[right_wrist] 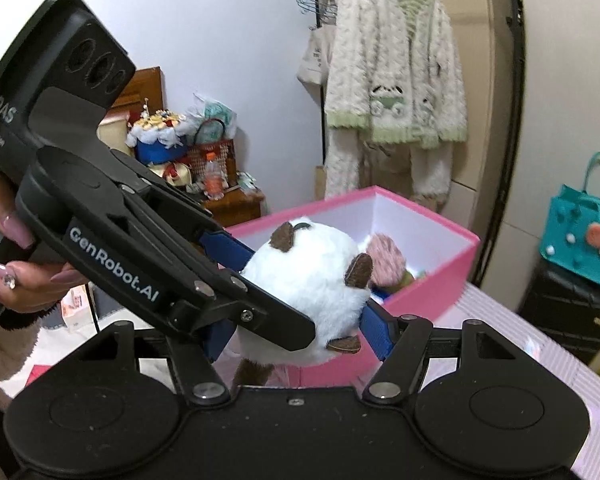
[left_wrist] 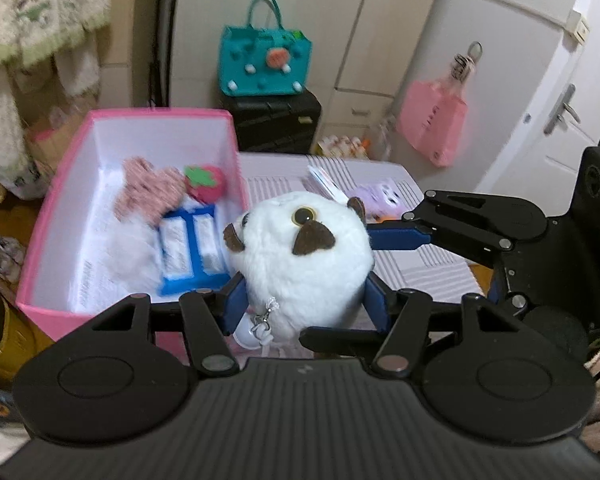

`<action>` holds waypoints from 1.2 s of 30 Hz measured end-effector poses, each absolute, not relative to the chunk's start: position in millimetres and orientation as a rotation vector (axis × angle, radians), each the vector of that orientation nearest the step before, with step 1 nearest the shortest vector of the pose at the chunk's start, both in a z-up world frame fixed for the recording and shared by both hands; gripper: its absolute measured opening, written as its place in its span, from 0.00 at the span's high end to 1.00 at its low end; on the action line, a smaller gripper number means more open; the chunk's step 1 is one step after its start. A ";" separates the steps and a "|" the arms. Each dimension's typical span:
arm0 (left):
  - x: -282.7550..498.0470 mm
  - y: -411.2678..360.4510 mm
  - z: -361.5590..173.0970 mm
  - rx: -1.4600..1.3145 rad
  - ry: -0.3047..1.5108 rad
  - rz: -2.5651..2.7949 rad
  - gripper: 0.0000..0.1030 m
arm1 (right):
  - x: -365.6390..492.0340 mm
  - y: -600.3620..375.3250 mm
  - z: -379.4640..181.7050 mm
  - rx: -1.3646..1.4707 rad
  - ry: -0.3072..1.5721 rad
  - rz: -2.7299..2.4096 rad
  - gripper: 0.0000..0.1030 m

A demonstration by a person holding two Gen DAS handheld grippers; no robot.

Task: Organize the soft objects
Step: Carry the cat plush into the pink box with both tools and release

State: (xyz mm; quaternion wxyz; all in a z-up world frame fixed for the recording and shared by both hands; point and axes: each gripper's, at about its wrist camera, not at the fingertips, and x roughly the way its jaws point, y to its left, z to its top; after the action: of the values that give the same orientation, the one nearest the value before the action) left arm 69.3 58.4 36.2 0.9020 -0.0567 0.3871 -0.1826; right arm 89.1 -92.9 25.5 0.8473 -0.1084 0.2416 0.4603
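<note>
A round white plush toy (left_wrist: 306,258) with brown ears and a yellow eye is held in the air just right of a pink box (left_wrist: 52,200). My left gripper (left_wrist: 306,300) is shut on the plush from both sides. My right gripper (right_wrist: 300,320) is also shut on the same plush (right_wrist: 312,276); its finger (left_wrist: 400,236) reaches it from the right in the left wrist view. The box holds a pink knitted heart (left_wrist: 148,190), a red strawberry plush (left_wrist: 206,182) and a blue-and-white packet (left_wrist: 192,248). The box also shows in the right wrist view (right_wrist: 432,284).
The box stands on a striped table cover (left_wrist: 420,264). Small cards and a purple item (left_wrist: 376,196) lie on the table behind. A teal bag (left_wrist: 262,60) sits on a black suitcase (left_wrist: 276,120). A fluffy cardigan (right_wrist: 396,72) hangs behind the box.
</note>
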 end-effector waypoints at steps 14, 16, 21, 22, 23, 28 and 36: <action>131.2 120.2 53.9 -0.089 0.722 -0.234 0.43 | 179.9 -24.1 28.5 -0.256 0.531 1.111 0.29; 146.9 129.8 47.5 -0.109 0.738 -0.218 0.43 | 195.3 -13.2 22.0 -0.260 0.546 1.122 0.29; 183.8 152.6 28.2 -0.139 0.772 -0.167 0.43 | 229.5 15.8 3.7 -0.335 0.581 1.145 0.29; 191.2 156.5 23.8 -0.146 0.780 -0.157 0.43 | 235.2 22.1 0.6 -0.362 0.585 1.149 0.29; 199.7 160.1 19.2 -0.144 0.791 -0.148 0.43 | 240.9 28.7 -3.3 -0.393 0.585 1.152 0.29; 226.1 173.0 2.8 -0.136 0.836 -0.117 0.43 | 260.5 50.8 -16.0 -0.484 0.609 1.169 0.29; 256.4 182.2 -16.0 -0.090 0.878 -0.037 0.43 | 288.3 61.1 -29.5 -0.461 0.709 1.157 0.30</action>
State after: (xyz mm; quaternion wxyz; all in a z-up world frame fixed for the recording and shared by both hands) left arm 256.4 182.2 -16.0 0.9040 -0.0434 0.4250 -0.0179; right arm 288.3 61.1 -29.5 0.7541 -0.2113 0.3251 0.5300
